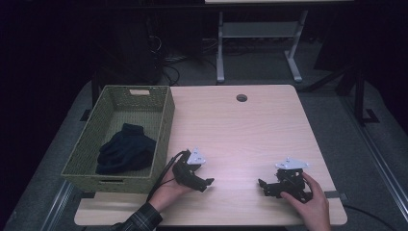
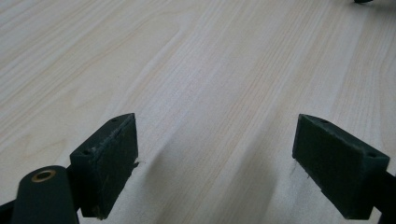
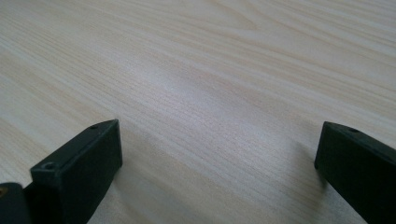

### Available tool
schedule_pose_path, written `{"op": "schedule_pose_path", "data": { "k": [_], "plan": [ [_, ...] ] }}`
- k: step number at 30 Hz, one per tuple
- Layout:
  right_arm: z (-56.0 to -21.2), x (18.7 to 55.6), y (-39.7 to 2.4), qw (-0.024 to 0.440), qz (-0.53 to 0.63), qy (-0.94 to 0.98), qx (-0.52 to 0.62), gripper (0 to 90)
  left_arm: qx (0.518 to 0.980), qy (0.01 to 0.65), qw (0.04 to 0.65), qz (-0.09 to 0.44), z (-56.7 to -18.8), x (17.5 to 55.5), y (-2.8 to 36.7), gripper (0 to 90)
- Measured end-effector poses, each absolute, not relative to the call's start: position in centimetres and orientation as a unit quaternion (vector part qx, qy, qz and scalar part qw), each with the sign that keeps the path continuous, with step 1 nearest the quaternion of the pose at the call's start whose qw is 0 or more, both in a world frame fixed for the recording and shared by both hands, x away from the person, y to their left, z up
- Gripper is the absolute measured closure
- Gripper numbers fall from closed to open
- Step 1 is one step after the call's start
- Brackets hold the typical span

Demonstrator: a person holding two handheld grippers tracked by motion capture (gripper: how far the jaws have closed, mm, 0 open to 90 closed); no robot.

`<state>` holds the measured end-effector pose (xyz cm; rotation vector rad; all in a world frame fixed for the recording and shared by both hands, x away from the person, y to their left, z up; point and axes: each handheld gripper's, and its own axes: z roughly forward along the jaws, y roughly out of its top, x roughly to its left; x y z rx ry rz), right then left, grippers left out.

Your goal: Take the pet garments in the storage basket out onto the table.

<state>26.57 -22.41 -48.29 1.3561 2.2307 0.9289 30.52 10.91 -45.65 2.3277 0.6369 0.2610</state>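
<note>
Bare bench (image 1: pixel 240 130) lies ahead of each tool; the woven basket (image 1: pixel 163 120) walls off the left tool's (image 1: pixel 204 184) outer side.

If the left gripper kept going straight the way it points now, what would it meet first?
Probably the bare wooden table itself, since the left gripper tilts down at it, jaws open with nothing between them. Depth is unclear.
</note>
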Motion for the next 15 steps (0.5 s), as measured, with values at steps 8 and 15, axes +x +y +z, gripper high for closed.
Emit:
{"op": "schedule_pose_path", "data": {
  "k": [8,15],
  "plan": [
    [-48.29,26.57,-22.41,0.184,0.33,0.792,0.481,0.4,0.897,0.25,0.351,0.102,-45.19,30.56,11.14,13.9],
    [-48.29,26.57,-22.41,0.184,0.329,0.792,0.481,0.4,0.897,0.246,0.351,0.106,-44.61,30.51,11.25,13.9]
  ]
}}
